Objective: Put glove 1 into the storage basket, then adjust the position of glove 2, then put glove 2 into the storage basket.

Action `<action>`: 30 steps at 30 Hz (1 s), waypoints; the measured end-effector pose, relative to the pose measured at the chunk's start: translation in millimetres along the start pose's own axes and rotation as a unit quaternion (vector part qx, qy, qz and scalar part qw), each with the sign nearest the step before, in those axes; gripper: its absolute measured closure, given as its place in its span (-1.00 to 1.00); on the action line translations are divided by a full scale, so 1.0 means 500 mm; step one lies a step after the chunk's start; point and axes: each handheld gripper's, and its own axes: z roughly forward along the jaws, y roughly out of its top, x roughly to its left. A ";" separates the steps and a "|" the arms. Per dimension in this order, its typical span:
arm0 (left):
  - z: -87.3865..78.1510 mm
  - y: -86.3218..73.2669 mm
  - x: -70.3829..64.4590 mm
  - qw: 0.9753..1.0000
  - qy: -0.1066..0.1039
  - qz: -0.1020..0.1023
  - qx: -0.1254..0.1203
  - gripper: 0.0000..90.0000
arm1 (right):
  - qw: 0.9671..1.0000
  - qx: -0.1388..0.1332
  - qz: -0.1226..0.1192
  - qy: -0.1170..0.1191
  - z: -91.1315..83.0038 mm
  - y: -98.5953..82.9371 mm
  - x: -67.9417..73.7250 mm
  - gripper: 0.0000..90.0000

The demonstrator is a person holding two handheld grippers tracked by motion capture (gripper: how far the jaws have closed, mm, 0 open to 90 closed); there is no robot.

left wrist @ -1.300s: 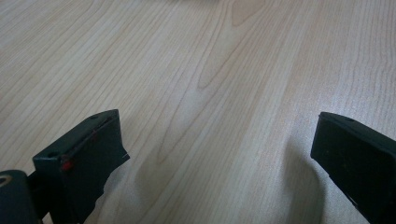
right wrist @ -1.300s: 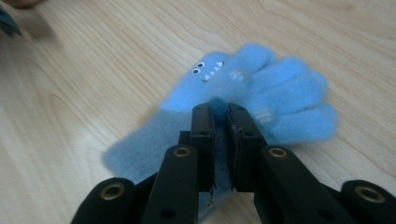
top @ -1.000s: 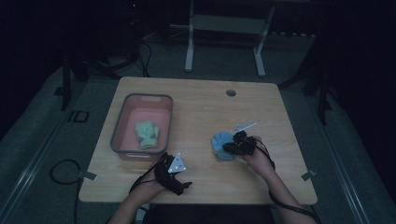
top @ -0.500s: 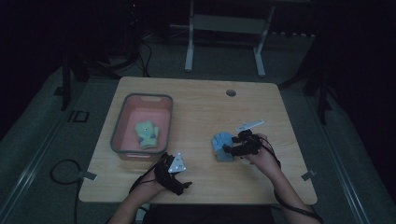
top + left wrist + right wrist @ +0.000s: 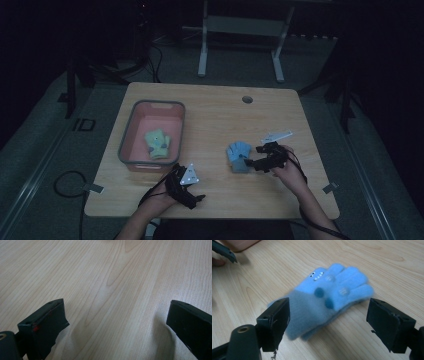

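A blue glove pair (image 5: 238,156) with a small monster face lies flat on the wooden table (image 5: 215,120), right of centre. My right gripper (image 5: 253,161) sits just to its right and points at it. In the right gripper view the blue gloves (image 5: 332,292) lie between and just beyond the wide-apart jaws of the open right gripper (image 5: 331,308), which touch nothing. My left gripper (image 5: 186,184) rests near the front edge, by the bin's near corner. In its own view the left gripper (image 5: 117,307) is open over bare wood.
A pink bin (image 5: 131,141) stands at the table's left with a green glove (image 5: 158,144) inside. A white strip (image 5: 276,136) lies beyond my right gripper. A round cable hole (image 5: 247,99) is near the far edge. Desk legs stand on the floor behind.
My right gripper has shifted slightly to the right, away from the blue gloves. The left gripper and the gloves stay where they were.
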 end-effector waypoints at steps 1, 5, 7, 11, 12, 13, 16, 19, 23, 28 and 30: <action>0.000 0.000 0.000 1.000 0.000 0.000 0.000 -0.95 | 1.000 -0.004 0.001 -0.001 -0.002 -0.002 -0.002 -0.58; 0.000 0.000 0.000 1.000 0.000 0.000 0.001 -0.94 | 1.000 -0.013 -0.013 -0.007 -0.010 -0.004 -0.005 -0.60; 0.000 0.000 0.000 1.000 0.000 0.000 0.001 -0.95 | 1.000 -0.017 -0.012 -0.010 -0.014 -0.004 -0.006 -0.62; 0.000 0.000 0.000 1.000 0.000 0.000 0.001 -0.95 | 0.999 -0.035 -0.012 -0.007 -0.023 -0.005 -0.006 -0.62; 0.000 0.000 0.000 1.000 0.000 0.000 0.001 -0.95 | 0.999 -0.041 -0.014 -0.008 -0.025 -0.005 -0.006 -0.62; 0.000 0.000 -0.001 1.000 0.000 0.000 0.001 -0.94 | 0.999 -0.043 -0.013 -0.007 -0.026 -0.006 -0.007 -0.62; 0.001 -0.001 0.000 1.000 0.001 0.002 0.003 -0.94 | 0.999 -0.048 -0.014 -0.011 -0.030 -0.008 -0.008 -0.62; 0.002 -0.001 -0.001 1.000 0.004 0.006 0.005 -0.94 | 0.999 -0.044 -0.018 -0.019 -0.032 -0.009 -0.011 -0.62; 0.001 -0.001 -0.002 1.000 0.004 0.006 0.002 -0.95 | 0.999 -0.040 -0.011 -0.017 -0.034 -0.012 -0.014 -0.63; 0.001 0.000 -0.001 1.000 -0.002 0.004 0.004 -0.95 | 0.999 -0.042 0.007 -0.019 -0.046 -0.016 -0.018 -0.69; 0.000 0.001 -0.002 1.000 -0.004 0.003 0.000 -0.94 | 0.999 -0.044 0.015 -0.017 -0.053 -0.017 -0.020 -0.71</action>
